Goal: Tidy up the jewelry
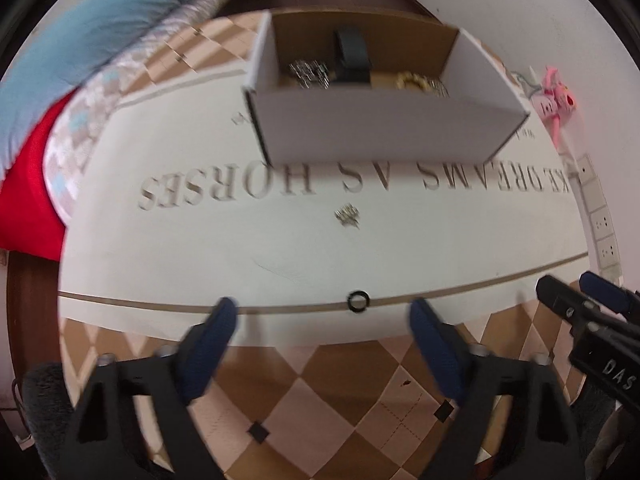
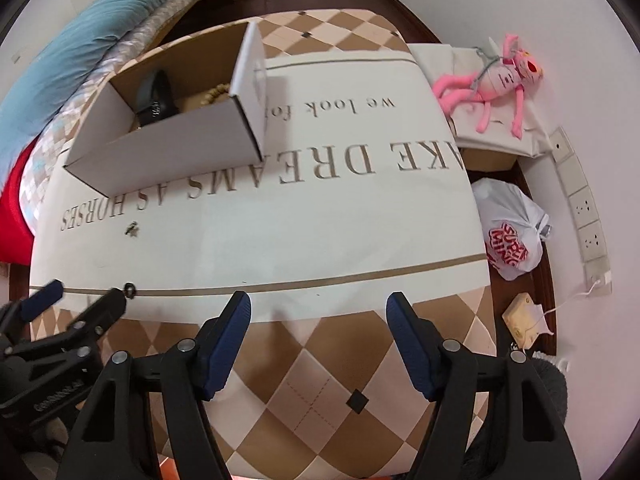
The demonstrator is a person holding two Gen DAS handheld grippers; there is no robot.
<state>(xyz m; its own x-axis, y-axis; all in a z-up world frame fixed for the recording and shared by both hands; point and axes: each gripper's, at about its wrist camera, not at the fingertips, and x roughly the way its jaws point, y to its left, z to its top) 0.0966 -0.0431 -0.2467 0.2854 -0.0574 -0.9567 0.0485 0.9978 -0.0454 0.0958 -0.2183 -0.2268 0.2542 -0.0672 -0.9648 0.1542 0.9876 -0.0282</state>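
Observation:
A white cardboard box (image 1: 384, 128) (image 2: 168, 152) stands on the table at the far side. Inside are a black watch (image 1: 352, 56) (image 2: 154, 98), a silver chain piece (image 1: 308, 74) and gold beads (image 1: 416, 80) (image 2: 216, 94). A small silver jewelry piece (image 1: 348, 216) (image 2: 132, 230) lies on the cloth in front of the box. A black ring (image 1: 357, 301) (image 2: 129, 289) lies on the brown stripe, just ahead of my left gripper (image 1: 322, 320), which is open and empty. My right gripper (image 2: 318, 314) is open and empty, to the right of the ring; it also shows in the left wrist view (image 1: 572, 292).
The table wears a cream cloth (image 2: 320, 216) with large lettering and a checkered border. A bed with blue and red bedding (image 1: 72, 60) lies left. A pink plush toy (image 2: 496, 80), a plastic bag (image 2: 512, 232) and wall sockets (image 2: 584, 208) are right.

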